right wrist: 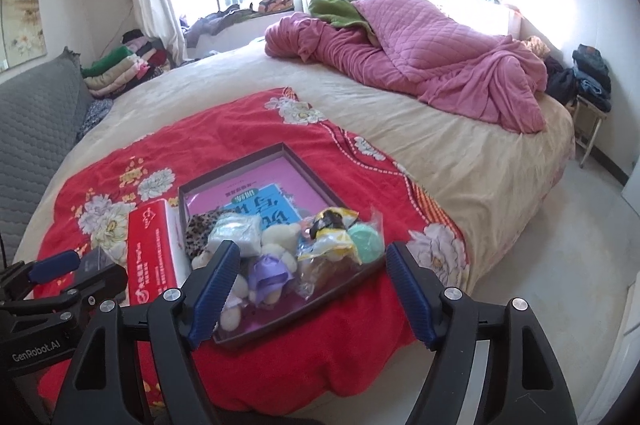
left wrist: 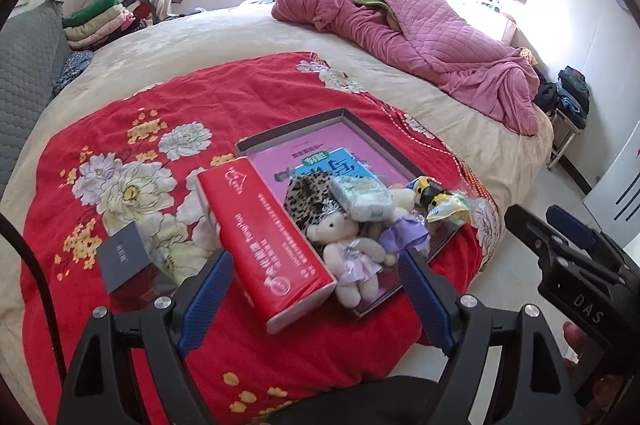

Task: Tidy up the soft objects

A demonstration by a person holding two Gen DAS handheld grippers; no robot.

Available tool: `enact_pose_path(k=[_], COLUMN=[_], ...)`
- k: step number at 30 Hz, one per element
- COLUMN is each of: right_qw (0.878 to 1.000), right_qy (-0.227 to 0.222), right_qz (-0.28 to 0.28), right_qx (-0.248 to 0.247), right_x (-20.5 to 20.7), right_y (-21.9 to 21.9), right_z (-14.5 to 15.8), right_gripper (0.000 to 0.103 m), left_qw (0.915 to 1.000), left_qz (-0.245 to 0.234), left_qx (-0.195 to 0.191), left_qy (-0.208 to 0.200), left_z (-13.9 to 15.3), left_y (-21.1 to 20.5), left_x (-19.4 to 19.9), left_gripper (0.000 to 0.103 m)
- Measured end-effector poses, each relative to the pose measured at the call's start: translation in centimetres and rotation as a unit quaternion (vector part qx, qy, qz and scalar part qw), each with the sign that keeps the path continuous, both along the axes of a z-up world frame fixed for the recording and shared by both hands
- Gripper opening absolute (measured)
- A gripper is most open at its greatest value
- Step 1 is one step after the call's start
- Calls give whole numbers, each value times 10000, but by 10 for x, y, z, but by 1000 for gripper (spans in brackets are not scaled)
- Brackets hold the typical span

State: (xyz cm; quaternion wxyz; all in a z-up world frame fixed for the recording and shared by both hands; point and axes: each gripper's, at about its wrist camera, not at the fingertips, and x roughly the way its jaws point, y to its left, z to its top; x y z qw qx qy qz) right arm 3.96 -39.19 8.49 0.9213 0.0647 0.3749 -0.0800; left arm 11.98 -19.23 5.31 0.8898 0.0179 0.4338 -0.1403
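A dark shallow tray (left wrist: pixel 335 113) (right wrist: pixel 280 147) with a pink bottom lies on the red flowered blanket (left wrist: pixel 224 97). In its near end are piled a bear in a lilac dress (left wrist: pixel 352 257), a leopard-print soft piece (left wrist: pixel 308 193) (right wrist: pixel 200 229), a tissue pack (left wrist: pixel 364 199) (right wrist: pixel 236 233), a bagged yellow-and-black toy (left wrist: pixel 436 197) (right wrist: pixel 332 229) and a green ball (right wrist: pixel 364 239). A red tissue box (left wrist: pixel 264 241) (right wrist: pixel 152 257) lies along the tray's left side. My left gripper (left wrist: pixel 316 299) hangs open above the box and the bear, holding nothing. My right gripper (right wrist: pixel 312 289) stands open above the tray's near end, empty.
A small dark blue box (left wrist: pixel 124 257) lies on the blanket left of the red box. A pink quilt (right wrist: pixel 420 61) is heaped at the far side of the bed. Folded clothes (right wrist: pixel 116 69) sit at the back left. The bed edge and floor (right wrist: pixel 560 245) are to the right.
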Motion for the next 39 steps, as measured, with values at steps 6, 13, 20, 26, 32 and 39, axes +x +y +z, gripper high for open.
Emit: enact_pose_path(k=[6,13,20,26,32,39], right_qw=[9996,9997,9992,9989,9988,9991], right_qy=[17,85,163,148,194,269], right_qz=[33,159,137,195,234,169], right_qx=[-267,-155,-329,-393,-377,-272], right_x=[-16,-38,-59,-77,-83,-83], right_y=[16,39,54,60,64,62], right_z=[-3,-6,-13,-16,-19,-24], right_gripper=[76,77,77,77,77,77], left_qw=[10000,9997,9992,9986,9988,9988], left_qz=[18,173,334,440,377,325], left_qx=[61,114,118,59,155,211], left_qy=[12,160,197,288,271,309], left_z=[-4,-19,-25,-30,-33,-37], left_y=[13,30,45,51,45,40], left_x=[-16,-30,-47,-64,-78,-82], left_gripper=[84,84,84,84,84,84])
